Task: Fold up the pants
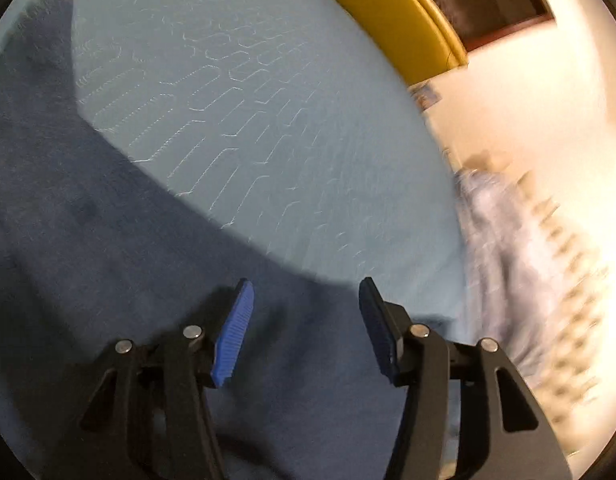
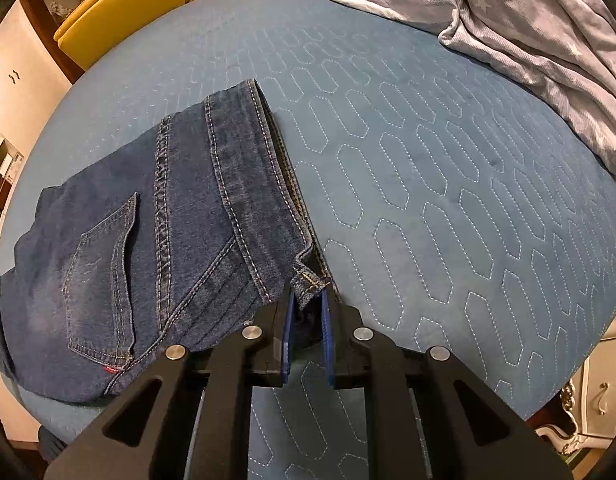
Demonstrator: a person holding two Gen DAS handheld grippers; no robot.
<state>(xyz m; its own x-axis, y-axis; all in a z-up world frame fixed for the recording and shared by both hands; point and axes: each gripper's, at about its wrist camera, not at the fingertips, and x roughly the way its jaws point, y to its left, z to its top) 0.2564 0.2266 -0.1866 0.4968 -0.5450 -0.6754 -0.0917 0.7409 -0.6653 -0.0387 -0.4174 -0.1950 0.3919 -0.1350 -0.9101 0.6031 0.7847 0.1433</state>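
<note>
Surface: blue quilted bed cover (image 2: 448, 184) with stitched oblong shapes, a yellow chair (image 2: 123, 8) beyond its far edge and a star-print blanket (image 2: 528, 28) bunched at the far right.
Jeans: dark denim jeans (image 2: 179, 220) lie on the left part of the cover, already doubled over, back pocket up, thick seamed edge running along their right side.
Left gripper: the left gripper (image 1: 305, 332) hovers just above the jeans (image 1: 107, 260) with its blue pads (image 1: 233, 336) spread apart and nothing between them; the view is blurred.
Right gripper: the right gripper (image 2: 308, 320) has its pads pinched tight on the near corner of the jeans, at the waistband by a belt loop.
Weight: likely fairly heavy for cloth; denim in layers should stay where it is laid.
Stiffness: limp enough to fold, yet thick at seams and waistband, so creases may spring back.
Slip: rough weave should grip well between ribbed pads.
Where to hold: probably the waistband or hem corners, through all layers, one gripper at each end of an edge.
</note>
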